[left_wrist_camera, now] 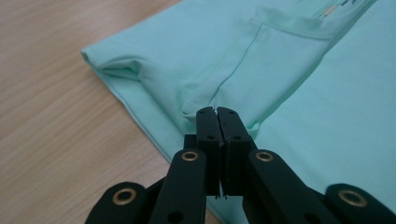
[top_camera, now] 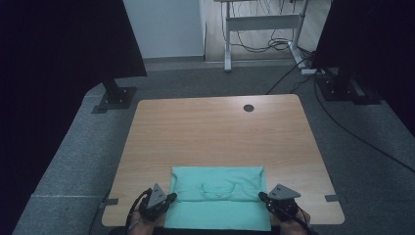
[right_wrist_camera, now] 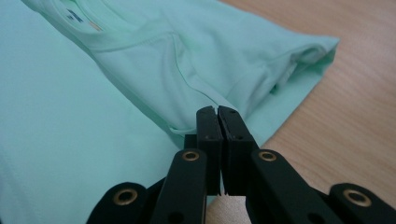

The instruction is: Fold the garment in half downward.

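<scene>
A: Here we are above the light wooden table (top_camera: 215, 127), and the mint-green cotton T-shirt (top_camera: 218, 205) lies at its near edge, its top part folded over toward the person, the collar (top_camera: 219, 188) facing up in the middle.

B: Left gripper (top_camera: 171, 197) sits at the folded edge's left end, right gripper (top_camera: 262, 197) at its right end. One each, equally near.

A: Look along the left gripper (left_wrist_camera: 217, 111): the jaws are pressed tight together, no gap, tips right at the sleeve hem of the T-shirt (left_wrist_camera: 280, 70). Whether cloth is pinched between them, I cannot tell.

B: Same on the right gripper (right_wrist_camera: 217, 110), jaws closed flat, the T-shirt (right_wrist_camera: 140, 60) just ahead of the tips.

A: So the fold's long axis runs left to right across the table, between the two grippers.

B: My guess: any next fold turns on that line, and both ends must travel together.
</scene>
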`<state>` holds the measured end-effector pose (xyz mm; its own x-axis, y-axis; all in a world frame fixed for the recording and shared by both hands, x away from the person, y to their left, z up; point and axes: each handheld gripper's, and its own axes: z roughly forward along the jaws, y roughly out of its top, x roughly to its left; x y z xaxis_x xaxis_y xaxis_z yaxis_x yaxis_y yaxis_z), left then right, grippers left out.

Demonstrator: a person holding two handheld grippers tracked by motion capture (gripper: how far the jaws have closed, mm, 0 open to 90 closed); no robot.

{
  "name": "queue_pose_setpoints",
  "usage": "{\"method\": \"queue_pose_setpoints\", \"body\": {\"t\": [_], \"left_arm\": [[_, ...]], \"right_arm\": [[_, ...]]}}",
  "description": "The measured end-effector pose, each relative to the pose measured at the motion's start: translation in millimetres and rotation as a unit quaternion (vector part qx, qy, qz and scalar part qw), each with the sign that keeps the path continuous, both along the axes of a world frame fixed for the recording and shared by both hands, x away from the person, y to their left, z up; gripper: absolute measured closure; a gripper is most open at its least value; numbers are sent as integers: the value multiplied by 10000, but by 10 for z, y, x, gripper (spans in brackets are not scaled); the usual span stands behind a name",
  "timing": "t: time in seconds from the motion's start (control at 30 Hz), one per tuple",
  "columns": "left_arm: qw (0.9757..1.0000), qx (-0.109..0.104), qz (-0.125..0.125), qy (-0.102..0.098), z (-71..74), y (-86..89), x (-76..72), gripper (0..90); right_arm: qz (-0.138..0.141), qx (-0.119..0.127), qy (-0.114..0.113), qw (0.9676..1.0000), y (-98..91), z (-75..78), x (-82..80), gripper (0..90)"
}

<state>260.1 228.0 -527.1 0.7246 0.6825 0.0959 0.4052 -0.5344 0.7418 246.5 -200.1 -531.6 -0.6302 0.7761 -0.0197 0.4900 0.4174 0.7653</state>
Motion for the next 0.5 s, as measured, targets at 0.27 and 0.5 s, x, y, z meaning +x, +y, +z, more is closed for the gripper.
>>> {"method": "queue_pose_setpoints", "body": {"t": [0.27, 0.5], "left_arm": [[10000, -58, 33, -46, -30, -18, 55, 885], [9999, -73, 138, -29, -34, -68, 198, 884]], "right_arm": [[-45, 105, 23, 9999, -28, -68, 75, 872], [-61, 132, 19, 9999, -61, -78, 260, 872]]}}
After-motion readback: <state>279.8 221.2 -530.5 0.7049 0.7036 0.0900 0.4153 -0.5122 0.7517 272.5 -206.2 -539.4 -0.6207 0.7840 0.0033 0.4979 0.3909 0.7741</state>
